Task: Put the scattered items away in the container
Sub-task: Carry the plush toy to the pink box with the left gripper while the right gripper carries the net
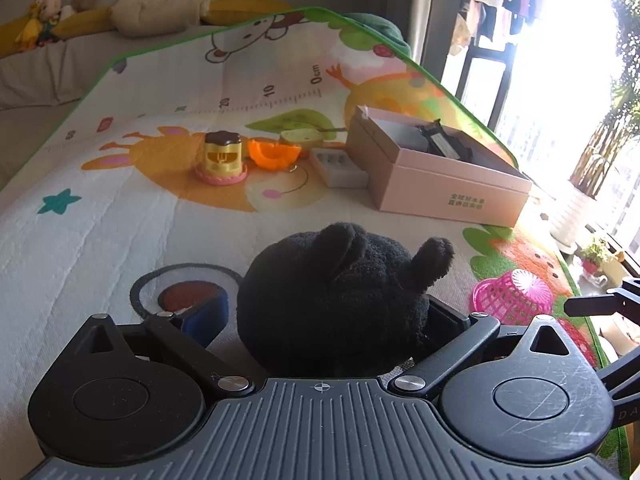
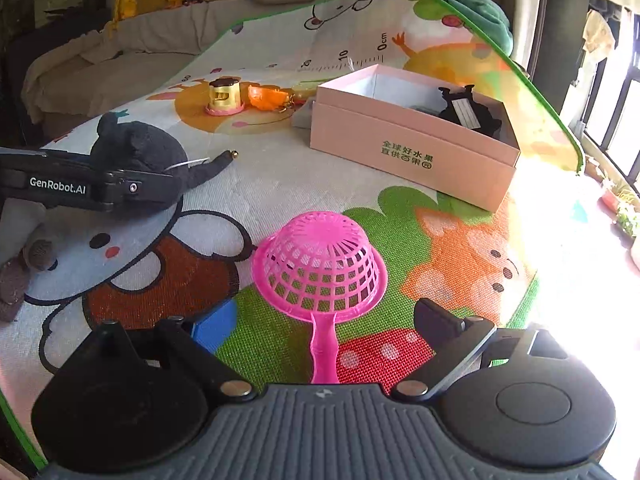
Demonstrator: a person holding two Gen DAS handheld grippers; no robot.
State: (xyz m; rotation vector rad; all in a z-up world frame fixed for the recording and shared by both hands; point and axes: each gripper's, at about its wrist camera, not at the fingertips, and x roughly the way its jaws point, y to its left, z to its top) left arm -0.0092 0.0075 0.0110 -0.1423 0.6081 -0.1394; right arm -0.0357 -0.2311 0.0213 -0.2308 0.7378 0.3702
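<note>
Left gripper [image 1: 320, 320]: jaws closed in on a black plush mouse [image 1: 340, 292], which fills the gap between them. The right wrist view confirms it — the mouse [image 2: 140, 152] sits pinched in the black fingers at the near left side of the play mat [image 2: 280, 184], its thin tail trailing onto the mat.

Right gripper [image 2: 320, 332]: jaws spread wide, nothing held. The handle of a pink strainer [image 2: 320, 264] runs between the fingers without either touching it. The strainer lies dome-up, mouth down, in the near middle of the mat; whether the gripper is resting on the mat cannot be told.

Container: a pink cardboard box [image 2: 412, 148], open-topped, stands toward the far right edge of the mat. A black item with a white label [image 2: 468, 112] already lies inside, against its far right wall.

Remaining loose items, all in the far middle of the mat, left of the box:
- a yellow toy pudding on a pink base [image 2: 225, 98], upright;
- an orange toy piece [image 2: 266, 98] just beside it on the right;
- a small grey tray [image 1: 340, 168] touching or nearly touching the box's left wall — contact cannot be confirmed.

Beyond the mat's far edge, a sofa [image 2: 120, 56] carries stuffed toys.
</note>
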